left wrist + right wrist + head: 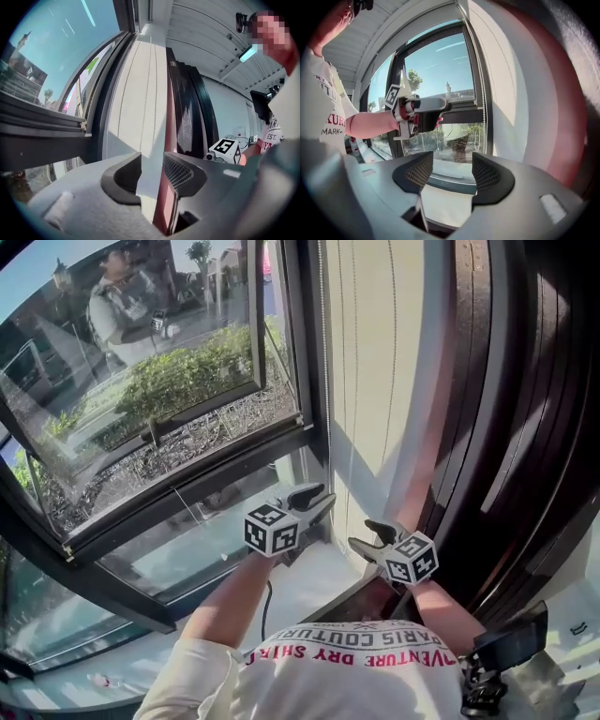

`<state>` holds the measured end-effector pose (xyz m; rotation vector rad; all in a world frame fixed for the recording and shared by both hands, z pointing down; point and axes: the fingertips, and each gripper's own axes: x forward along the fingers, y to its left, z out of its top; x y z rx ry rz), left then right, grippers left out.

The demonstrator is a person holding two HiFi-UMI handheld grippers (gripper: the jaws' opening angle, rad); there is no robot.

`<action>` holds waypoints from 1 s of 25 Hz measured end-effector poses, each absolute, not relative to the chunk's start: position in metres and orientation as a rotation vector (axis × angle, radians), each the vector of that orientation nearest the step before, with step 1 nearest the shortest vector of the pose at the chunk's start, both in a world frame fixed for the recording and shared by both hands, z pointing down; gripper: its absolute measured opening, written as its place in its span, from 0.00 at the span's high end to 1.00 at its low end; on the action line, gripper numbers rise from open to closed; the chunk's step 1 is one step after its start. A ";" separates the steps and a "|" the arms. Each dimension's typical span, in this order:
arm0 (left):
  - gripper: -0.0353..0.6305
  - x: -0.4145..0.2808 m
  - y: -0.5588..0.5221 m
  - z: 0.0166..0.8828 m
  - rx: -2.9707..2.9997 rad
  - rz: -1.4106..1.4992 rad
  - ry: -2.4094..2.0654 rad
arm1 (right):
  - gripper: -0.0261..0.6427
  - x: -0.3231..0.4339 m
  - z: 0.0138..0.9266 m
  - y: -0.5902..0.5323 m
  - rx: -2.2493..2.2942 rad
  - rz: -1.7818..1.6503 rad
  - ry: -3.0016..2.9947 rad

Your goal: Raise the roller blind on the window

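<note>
Head view: left gripper (319, 497) near window (169, 381)

Your left tool (317, 498) and right tool (367, 535) are grey, patterned with black-and-white squares; the window frame (187, 488) is black, the wall (375, 352) cream.

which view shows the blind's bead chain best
The head view: the bead chain runs long and unobstructed down the cream wall beside the window frame. The left gripper view shows it foreshortened as faint dotted lines. The right gripper view shows only a short thin stretch by the frame.
</note>
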<state>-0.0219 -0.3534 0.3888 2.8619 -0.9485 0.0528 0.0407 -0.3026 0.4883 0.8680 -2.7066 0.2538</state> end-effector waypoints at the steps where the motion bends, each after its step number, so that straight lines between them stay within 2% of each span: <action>1: 0.72 -0.024 -0.342 0.393 2.853 0.044 -0.933 | 0.60 0.043 0.483 -0.297 0.878 0.244 -2.717; 5: 0.74 -0.023 -0.295 0.403 2.853 0.030 -0.874 | 0.62 0.036 0.472 -0.263 0.790 0.281 -2.767; 6: 0.79 -0.023 -0.284 0.405 2.856 0.033 -0.875 | 0.66 0.034 0.471 -0.254 0.773 0.284 -2.772; 8: 0.94 -0.020 -0.262 0.412 2.867 0.056 -0.889 | 0.75 0.034 0.472 -0.237 0.761 0.299 -2.763; 10: 0.95 -0.016 -0.241 0.420 2.878 0.093 -0.881 | 0.92 0.034 0.474 -0.222 0.756 0.327 -2.751; 11: 0.95 -0.014 -0.232 0.422 2.878 0.103 -0.862 | 0.96 0.033 0.474 -0.214 0.746 0.341 -2.749; 16: 0.95 -0.012 -0.192 0.436 2.797 0.082 -0.783 | 0.96 0.029 0.473 -0.181 0.703 0.414 -2.764; 25: 0.95 -0.061 -0.095 0.434 2.744 0.086 -0.797 | 0.96 -0.011 0.447 -0.096 0.714 0.420 -2.836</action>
